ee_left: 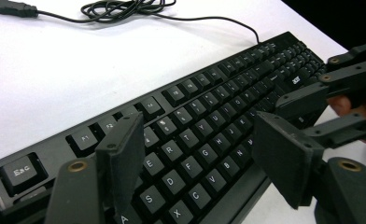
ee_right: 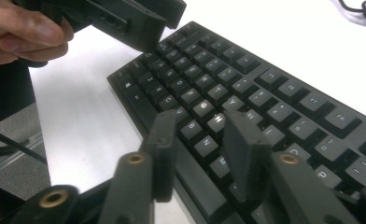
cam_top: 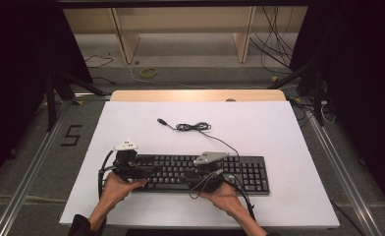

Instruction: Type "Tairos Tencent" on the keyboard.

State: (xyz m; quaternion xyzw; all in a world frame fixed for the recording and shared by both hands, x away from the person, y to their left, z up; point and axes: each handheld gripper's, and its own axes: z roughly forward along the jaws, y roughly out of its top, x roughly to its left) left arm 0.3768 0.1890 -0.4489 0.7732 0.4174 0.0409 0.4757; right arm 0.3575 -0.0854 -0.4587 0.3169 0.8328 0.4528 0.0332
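I hold both over the flat black plastic keyboard [cam_top: 200,173] — left hand-held gripper [ee_left: 204,161] spread, right hand-held gripper [ee_right: 202,149] half-closed, pinching nothing. Next, I judge: press a key squarely.

One keyboard [cam_top: 200,173], one cable [cam_top: 195,129], two claws.

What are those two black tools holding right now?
Nothing. The left tool and right tool both hover with jaws apart over the flat black plastic keyboard, clamping no part of it.
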